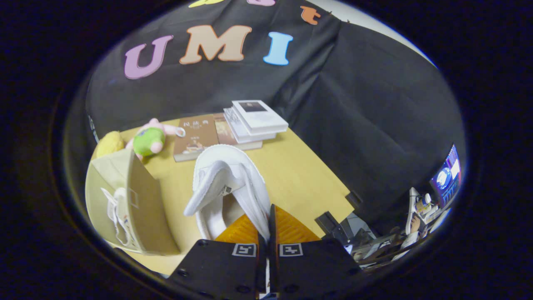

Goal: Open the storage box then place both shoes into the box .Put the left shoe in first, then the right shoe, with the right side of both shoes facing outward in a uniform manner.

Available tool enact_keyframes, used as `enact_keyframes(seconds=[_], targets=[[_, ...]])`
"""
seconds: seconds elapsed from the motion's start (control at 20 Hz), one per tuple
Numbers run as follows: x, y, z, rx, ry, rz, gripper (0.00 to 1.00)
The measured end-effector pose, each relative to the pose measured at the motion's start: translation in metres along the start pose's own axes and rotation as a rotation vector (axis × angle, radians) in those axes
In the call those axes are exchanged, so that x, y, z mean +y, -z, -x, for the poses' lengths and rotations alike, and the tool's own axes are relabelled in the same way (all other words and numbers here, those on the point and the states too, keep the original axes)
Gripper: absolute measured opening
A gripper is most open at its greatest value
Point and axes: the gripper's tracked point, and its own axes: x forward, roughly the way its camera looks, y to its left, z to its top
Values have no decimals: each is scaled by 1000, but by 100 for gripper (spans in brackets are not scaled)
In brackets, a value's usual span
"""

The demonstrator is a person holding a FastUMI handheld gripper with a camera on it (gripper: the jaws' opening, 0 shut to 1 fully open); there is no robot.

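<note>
The hand-held gripper (266,227) is clenched on the side wall of a white shoe (227,187), both fingers pressing it, the shoe lifted above the counter (300,175). Its long axis runs away from the fingers, its opening facing the open storage box (129,208) just beside it, where another white shoe (116,216) already sits. Beyond lie plush toys (141,139), then a brown book (195,137) and stacked white books (256,121).

- I see a pale yellow wooden table (291,166) against draped black cloth walls (366,125).
- A lit monitor screen (447,175) glows beside cluttered desks.
</note>
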Motion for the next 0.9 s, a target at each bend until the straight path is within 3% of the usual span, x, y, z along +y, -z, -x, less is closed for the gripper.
enact_keyframes(seconds=[0.2, 0.45, 0.75, 0.9], targets=[[66, -37, 46, -102, -182, -38, 6], [158, -33, 74, -130, -343, -17, 6], [258, -16, 49, -4, -435, -25, 6], [265, -2, 24, 40, -389, 8, 6]])
